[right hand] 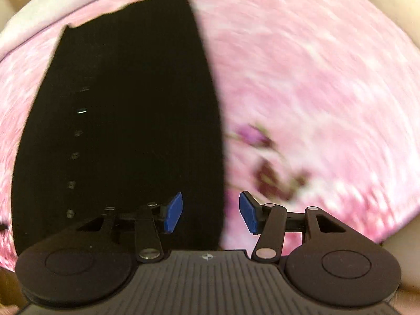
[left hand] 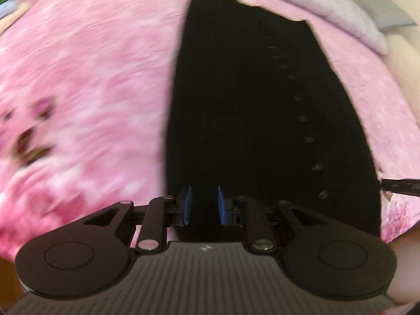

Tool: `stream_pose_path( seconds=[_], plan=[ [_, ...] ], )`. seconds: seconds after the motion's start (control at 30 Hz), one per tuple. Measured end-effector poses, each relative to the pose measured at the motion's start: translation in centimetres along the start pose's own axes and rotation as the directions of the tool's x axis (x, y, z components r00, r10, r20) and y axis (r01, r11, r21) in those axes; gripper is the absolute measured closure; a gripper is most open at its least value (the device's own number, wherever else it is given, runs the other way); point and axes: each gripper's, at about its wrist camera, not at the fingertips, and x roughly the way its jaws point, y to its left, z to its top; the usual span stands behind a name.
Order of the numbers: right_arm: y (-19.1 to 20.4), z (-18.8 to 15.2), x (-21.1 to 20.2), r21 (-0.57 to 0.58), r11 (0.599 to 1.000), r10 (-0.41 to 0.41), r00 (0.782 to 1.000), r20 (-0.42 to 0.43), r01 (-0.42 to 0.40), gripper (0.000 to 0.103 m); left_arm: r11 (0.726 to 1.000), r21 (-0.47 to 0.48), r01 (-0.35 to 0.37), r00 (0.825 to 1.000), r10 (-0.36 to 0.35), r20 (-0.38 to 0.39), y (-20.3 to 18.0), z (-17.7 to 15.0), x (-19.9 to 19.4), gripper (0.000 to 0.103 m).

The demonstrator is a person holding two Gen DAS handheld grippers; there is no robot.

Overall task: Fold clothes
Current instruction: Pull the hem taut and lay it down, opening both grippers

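Note:
A long black ribbed garment (left hand: 249, 110) with a row of small buttons lies flat on a pink floral bedspread (left hand: 86, 84). It also shows in the right wrist view (right hand: 126, 120). My left gripper (left hand: 204, 204) is open, its blue pads a short way apart over the garment's near left corner, holding nothing. My right gripper (right hand: 211, 212) is wide open over the garment's near right edge, with one blue pad (right hand: 173, 212) above the cloth and the other above the bedspread (right hand: 315, 92). Both views are blurred by motion.
A lilac pillow (left hand: 341, 15) and a grey-blue cushion (left hand: 386, 13) lie at the bed's far right. A thin black strap (left hand: 401, 186) pokes in at the right edge. Dark flower prints (right hand: 275, 173) mark the bedspread.

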Motion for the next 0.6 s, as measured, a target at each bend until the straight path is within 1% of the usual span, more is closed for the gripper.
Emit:
stream_pose_path(
  seconds=[0.03, 0.07, 0.13, 0.17, 0.23, 0.3, 0.37, 0.43, 0.47, 0.5, 0.53, 0.57, 0.6],
  plan=[
    [0.9, 0.3, 0.2, -0.033, 0.999, -0.001, 1.000, 0.016, 0.002, 0.050, 1.000, 0.025, 0.003, 1.000, -0.002, -0.020, -0.6, -0.2, 0.9, 0.083],
    [1.6, 0.1, 0.8, -0.065, 0.998, -0.003, 1.000, 0.009, 0.004, 0.050, 0.999, 0.049, 0.004, 0.999, -0.002, -0.041, -1.1, -0.6, 1.7, 0.083],
    [2.1, -1.8, 2.3, -0.092, 0.995, -0.029, 0.997, -0.074, 0.022, 0.051, 0.997, 0.080, 0.008, 0.996, -0.001, -0.085, -1.0, -2.3, 2.1, 0.083],
    [2.0, -2.8, 2.3, -0.092, 0.995, -0.035, 0.996, -0.086, 0.027, 0.051, 0.996, 0.087, 0.019, 0.996, -0.011, -0.083, -0.8, -3.2, 1.6, 0.083],
    [1.3, -4.7, 1.7, -0.081, 0.996, -0.041, 0.996, -0.080, 0.035, 0.051, 0.994, 0.103, 0.030, 0.994, -0.018, -0.110, -0.7, -4.0, 0.4, 0.083],
    [0.7, -6.2, 1.3, -0.065, 0.995, -0.078, 0.986, -0.149, 0.069, 0.049, 0.993, 0.111, 0.040, 0.990, -0.024, -0.142, -0.5, -4.8, -0.7, 0.082],
    [-0.4, -7.1, 0.5, 0.026, 0.998, -0.054, 0.976, -0.211, 0.061, 0.050, 0.997, 0.063, 0.033, 0.977, -0.018, -0.212, -0.5, -4.4, -1.8, 0.081],
    [-0.7, -7.3, -0.9, 0.063, 0.996, -0.048, 0.971, -0.235, 0.064, 0.051, 1.000, 0.014, 0.027, 0.969, -0.023, -0.247, -0.6, -3.6, -3.1, 0.075],
    [-0.5, -7.1, -1.7, 0.066, 0.996, -0.044, 0.972, -0.232, 0.061, 0.050, 1.000, -0.002, 0.027, 0.966, -0.026, -0.259, -0.7, -3.2, -3.6, 0.068],
    [-0.3, -6.7, -2.7, 0.065, 0.997, -0.035, 0.975, -0.220, 0.051, 0.046, 1.000, -0.011, 0.023, 0.964, -0.025, -0.264, -1.0, -2.8, -4.2, 0.065],
    [0.1, -6.2, -3.5, 0.061, 0.997, -0.028, 0.977, -0.210, 0.042, 0.034, 1.000, -0.011, 0.021, 0.965, -0.023, -0.260, -1.5, -2.4, -4.7, 0.065],
    [0.4, -5.7, -4.1, 0.050, 0.998, -0.026, 0.979, -0.203, 0.036, 0.029, 1.000, -0.008, 0.016, 0.966, -0.018, -0.257, -2.0, -2.0, -5.2, 0.065],
    [0.8, -5.1, -4.6, 0.033, 0.999, -0.025, 0.980, -0.195, 0.032, 0.028, 1.000, 0.003, 0.007, 0.968, -0.006, -0.251, -2.6, -1.7, -5.7, 0.063]
  ],
)
